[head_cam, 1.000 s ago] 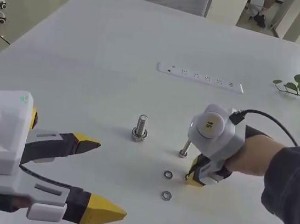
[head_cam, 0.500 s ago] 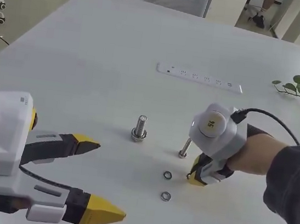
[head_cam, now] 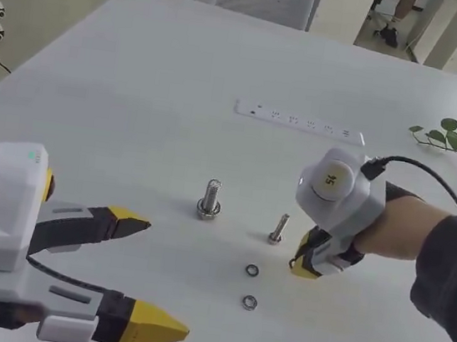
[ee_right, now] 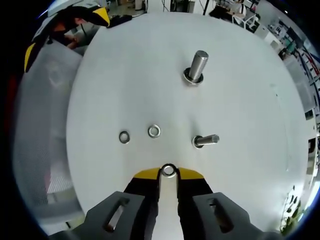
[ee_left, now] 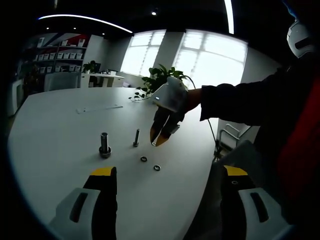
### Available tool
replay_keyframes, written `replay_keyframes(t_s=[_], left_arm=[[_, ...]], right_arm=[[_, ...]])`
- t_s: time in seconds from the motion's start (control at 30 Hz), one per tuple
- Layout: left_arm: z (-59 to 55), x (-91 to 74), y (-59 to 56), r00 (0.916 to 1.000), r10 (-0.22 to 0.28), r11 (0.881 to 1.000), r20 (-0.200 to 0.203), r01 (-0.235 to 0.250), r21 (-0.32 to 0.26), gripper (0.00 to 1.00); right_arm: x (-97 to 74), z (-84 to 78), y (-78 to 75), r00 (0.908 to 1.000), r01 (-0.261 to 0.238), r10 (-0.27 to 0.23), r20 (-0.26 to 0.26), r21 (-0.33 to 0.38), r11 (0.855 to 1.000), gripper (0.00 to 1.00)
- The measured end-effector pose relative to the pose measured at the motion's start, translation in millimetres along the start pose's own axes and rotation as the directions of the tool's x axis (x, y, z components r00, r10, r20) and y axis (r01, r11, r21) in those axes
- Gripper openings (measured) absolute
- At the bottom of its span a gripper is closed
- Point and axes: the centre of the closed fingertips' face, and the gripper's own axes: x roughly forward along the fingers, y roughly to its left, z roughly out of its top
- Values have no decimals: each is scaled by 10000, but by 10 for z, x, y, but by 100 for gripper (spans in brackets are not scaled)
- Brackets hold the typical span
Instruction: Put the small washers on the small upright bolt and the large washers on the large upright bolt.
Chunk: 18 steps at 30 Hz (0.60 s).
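Jaws of my left gripper (head_cam: 165,277) stand wide and hold nothing, with the large bolt (head_cam: 210,198) well ahead of them. My right gripper (ee_right: 169,173) pinches a small washer (ee_right: 169,169) by its rim at the very tips. The small bolt (ee_right: 206,140) stands just ahead and to the right. So thin a grip could let the washer twist or drop before its hole meets the bolt's tip.

The large upright bolt (head_cam: 211,197) stands silver and threaded on the white worktop (head_cam: 139,83), with a wider ring at its foot — bolt head or washer, it cannot be told. The small upright bolt (head_cam: 278,227) stands near it, apart, slimmer and shorter. Two loose washers (head_cam: 252,270) (head_cam: 250,302) lie flat beside the small bolt, close together but not touching. A third washer (ee_right: 169,170) sits pinched at the jaw tips of the right gripper (ee_right: 169,175) — off both bolts.
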Motion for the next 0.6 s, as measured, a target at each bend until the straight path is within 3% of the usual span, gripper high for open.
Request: replay_keyframes(t_s=[0.6], left_arm=[[33,9,-15,10000,-51,10000,75,51,79,86]], right_arm=[[-396,64,-98,9987,511,-511,13,-220,9985,14]])
